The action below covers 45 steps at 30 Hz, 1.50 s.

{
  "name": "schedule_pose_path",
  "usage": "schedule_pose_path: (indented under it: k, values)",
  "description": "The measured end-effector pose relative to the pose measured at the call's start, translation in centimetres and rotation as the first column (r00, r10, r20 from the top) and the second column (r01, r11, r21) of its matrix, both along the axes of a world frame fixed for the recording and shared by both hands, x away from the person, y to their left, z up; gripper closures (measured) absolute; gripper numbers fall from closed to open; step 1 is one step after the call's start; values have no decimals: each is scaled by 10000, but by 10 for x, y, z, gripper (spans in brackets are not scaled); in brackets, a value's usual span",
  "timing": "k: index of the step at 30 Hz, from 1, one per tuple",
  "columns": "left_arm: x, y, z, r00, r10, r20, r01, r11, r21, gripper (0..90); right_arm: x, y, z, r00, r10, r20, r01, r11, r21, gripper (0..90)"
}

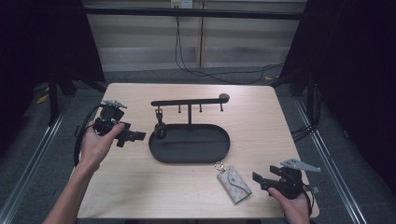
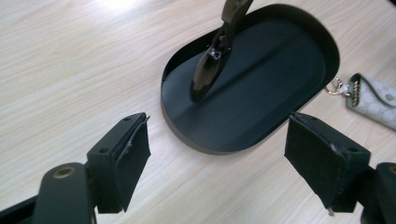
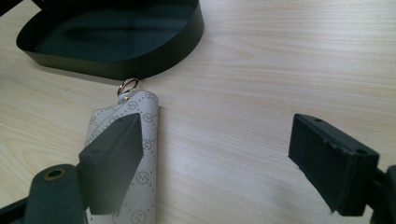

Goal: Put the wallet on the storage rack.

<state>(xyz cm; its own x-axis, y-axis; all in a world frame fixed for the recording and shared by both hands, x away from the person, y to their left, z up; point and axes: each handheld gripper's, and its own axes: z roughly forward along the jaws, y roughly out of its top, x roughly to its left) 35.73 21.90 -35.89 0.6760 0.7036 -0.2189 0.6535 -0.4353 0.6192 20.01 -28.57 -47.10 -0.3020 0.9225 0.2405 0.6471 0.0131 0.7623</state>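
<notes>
— Black and padded, the right hand-held gripper [image 1: 258,178] sits at the lower right of the high view, jaws spread wide and pinching nothing. Agreed?

— Agreed. In the right gripper view its left jaw hangs over the grey patterned fabric key pouch with a gold ring [image 3: 133,140]; whether it touches the fabric I cannot tell. The other jaw stands well apart over bare wood.

— Where is that pouch on the counter?

— Flat on the pale wooden counter [image 1: 140,186], lower centre-right of the high view [image 1: 234,184], just beside the gripper's tips. Its ring end points up toward the front rim of the black oval metal tray [image 1: 189,158], very close to it.

— And the left hand-held gripper [image 1: 136,136]?

— Middle left of the high view, held above the counter in the person's left hand [image 1: 98,142], jaws also spread and empty, pointing right at the tray's left end.

— What lies beyond it?

— In the left gripper view the tray [image 2: 299,60] fills the space between and above the jaws. A dark key-shaped piece on a strap [image 2: 210,70] hangs down into it from the black bar rack with small hooks [image 1: 189,101], which rises from the tray on a thin post. The pouch peeks in at that view's right edge [image 2: 373,100].
</notes>
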Motion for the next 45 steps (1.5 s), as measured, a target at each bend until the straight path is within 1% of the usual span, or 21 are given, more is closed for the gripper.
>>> schedule_pose_path:
  k: [2, 4, 6, 9, 12, 14, 17, 20, 24, 25, 28, 31, 33, 34, 35, 36, 37, 38, 40, 44, 45]
  values:
    - [-5, 4, -6, 9999, 133, 104, -129, 9991, -403, 210, 0, -1, 0, 10000, -60, -6, 60, 10000, 13, 175]
    - [-9, 6, -10, 9994, 318, 102, -312, 9981, -535, 208, 1, 0, 0, 10000, -43, -12, 43, 10000, -5, 175]
    - [-13, 9, -13, 9984, 503, 254, -491, 9978, -443, 212, 1, 1, 0, 10000, -26, -22, 26, 10000, -35, 175]
    - [-19, 13, -18, 9985, 466, 274, -451, 9976, -527, 226, 0, 1, 0, 10000, -32, -13, 32, 10000, 7, 176]
    - [-32, 19, -27, 9964, 580, 626, -540, 9965, -635, 236, 0, -1, 0, 10000, -58, 19, 58, 10000, 13, 175]
    - [-34, 20, -28, 9966, 520, 640, -478, 9967, -661, 236, 0, -1, 0, 10000, -62, 17, 62, 10000, 13, 175]
    - [-39, 22, -32, 9938, 680, 875, -629, 9963, -590, 236, 0, 0, 0, 10000, -48, 9, 48, 10000, -3, 175]
    - [-45, 24, -40, 9928, 687, 985, -610, 9950, -792, 236, 0, -1, 0, 9999, -114, -16, 114, 9999, 52, 175]
    - [-51, 26, -49, 9925, 719, 991, -630, 9939, -903, 235, 1, -2, -1, 9999, -139, -15, 139, 9999, 57, 175]
    - [-54, 28, -55, 9947, 665, 785, -603, 9951, -784, 235, 1, -2, -1, 9999, -148, -34, 149, 9999, 62, 175]
    - [-56, 32, -60, 9953, 668, 701, -616, 9953, -747, 234, 1, -1, -1, 9999, -149, -51, 149, 9999, 80, 176]
    - [-62, 38, -65, 9904, 1090, 852, -1010, 9906, -926, 234, 2, -2, -1, 9999, -145, -89, 146, 9998, 103, 175]
    - [-64, 40, -66, 9890, 1172, 900, -1086, 9895, -957, 228, 3, -2, -1, 9998, -142, -120, 144, 9998, 151, 175]
    - [-70, 42, -69, 9852, 1435, 936, -1340, 9859, -1002, 211, 4, -2, -1, 9998, -112, -139, 114, 9999, 118, 167]
    - [-70, 42, -69, 9852, 1435, 936, -1340, 9859, -1002, 203, 4, -2, -1, 9998, -112, -139, 114, 9999, 118, 167]
    - [-74, 43, -72, 9843, 1538, 862, -1424, 9818, -1254, 203, 4, -2, -1, 9998, -119, -147, 121, 9999, 121, 162]
    - [-79, 44, -77, 9836, 1610, 816, -1500, 9806, -1263, 203, 4, -1, 0, 10000, -13, -57, 13, 9999, 121, 139]
    - [-79, 44, -77, 9836, 1610, 816, -1500, 9806, -1263, 203, 4, -1, 0, 10000, -13, -57, 13, 9999, 121, 139]
    - [-87, 44, -86, 9840, 1661, 639, -1564, 9785, -1347, 200, 3, 1, 2, 9999, 101, -57, -101, 9999, 83, 142]
    - [-95, 44, -88, 9848, 1533, 819, -1421, 9814, -1287, 223, 4, 2, 6, 9999, 113, -74, -112, 9998, 164, 141]
    - [-97, 43, -88, 9847, 1451, 960, -1341, 9846, -1122, 223, 4, 3, 6, 9998, 170, -78, -168, 9996, 226, 141]
